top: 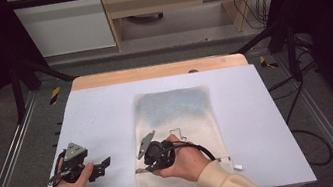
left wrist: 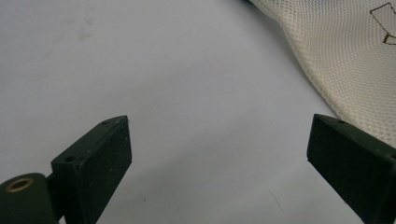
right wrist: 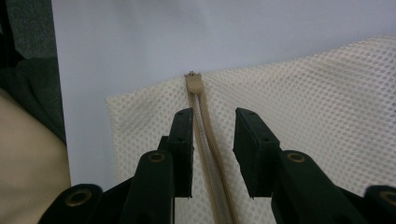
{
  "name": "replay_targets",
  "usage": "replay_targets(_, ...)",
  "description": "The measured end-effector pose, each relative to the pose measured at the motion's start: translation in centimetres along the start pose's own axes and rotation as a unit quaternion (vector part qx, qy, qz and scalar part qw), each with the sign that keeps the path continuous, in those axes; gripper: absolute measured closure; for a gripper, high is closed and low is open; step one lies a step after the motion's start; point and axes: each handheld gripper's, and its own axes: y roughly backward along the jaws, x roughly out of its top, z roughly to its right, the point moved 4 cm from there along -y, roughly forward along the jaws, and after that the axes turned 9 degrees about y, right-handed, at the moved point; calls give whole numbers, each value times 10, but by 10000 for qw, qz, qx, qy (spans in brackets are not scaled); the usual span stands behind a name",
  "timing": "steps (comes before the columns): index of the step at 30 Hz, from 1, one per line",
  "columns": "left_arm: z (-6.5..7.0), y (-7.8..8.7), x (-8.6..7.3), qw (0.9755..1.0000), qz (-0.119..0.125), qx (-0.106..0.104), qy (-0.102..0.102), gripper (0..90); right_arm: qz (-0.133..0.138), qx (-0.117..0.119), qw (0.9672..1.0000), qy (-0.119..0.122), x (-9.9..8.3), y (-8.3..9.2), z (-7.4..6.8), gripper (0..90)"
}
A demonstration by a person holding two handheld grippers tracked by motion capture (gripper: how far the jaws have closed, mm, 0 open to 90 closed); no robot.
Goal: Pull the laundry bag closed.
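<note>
Nearest the camera, a cream sleeve [top: 229, 184] is seen coming in from the bottom edge, and the right gripper [top: 152, 162] is held low over the near left corner of the mesh bag [top: 179, 122]. In the right gripper view the jaws are set close together, with just a narrow gap left between them, and the zipper [right wrist: 208, 140] is straddled right in that gap; whether the pads are actually pressed on it can't be told, looks like a sliver of space is left on each side. The zipper's end stop [right wrist: 192, 80] is found just past the fingertips, near the bag's corner. Off to the left, the left gripper [top: 100, 168] is kept just above the tabletop [top: 102, 114], well apart from the bag's left edge, jaws spread wide with nothing between them but bare surface; a bit of the bag's edge is caught at the top right of the left gripper view. Farther out, the bag is laid flat in the middle of the tabletop, long side running away from the person, with a thin dark line drawing [top: 181, 134] printed on it just beyond the right hand [top: 186, 164].
</note>
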Motion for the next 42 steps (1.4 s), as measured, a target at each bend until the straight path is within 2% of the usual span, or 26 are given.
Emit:
replay_targets(8,-1,-2,-1,10000,-77,57,-7,68,148,146,9997,-143,12,-20,-3,729)
replay_targets(18,0,-1,-1,10000,-75,29,48,69,104,165,9997,-133,18,-35,-5,748)
replay_targets(20,2,0,-2,10000,-83,13,32,69,129,250,9995,-146,19,-37,-6,757)
replay_targets(25,7,1,-3,10000,-84,-31,-34,69,120,206,9997,-76,19,-43,-7,790)
replay_targets(30,9,2,-4,9999,-90,-78,-15,69,127,241,9996,-24,18,-44,-5,817)
replay_targets(36,11,5,-8,9999,-104,-122,58,69,320,322,9989,-103,18,-33,-1,819)
replay_targets(37,12,6,-10,9997,-106,-159,122,69,356,391,9986,-90,18,-30,1,819)
replay_targets(38,13,8,-11,9996,-93,-187,172,69,313,414,9986,-58,18,-28,2,819)
replay_targets(42,21,14,-15,9994,-60,-282,202,68,428,448,9980,-85,19,-22,5,819)
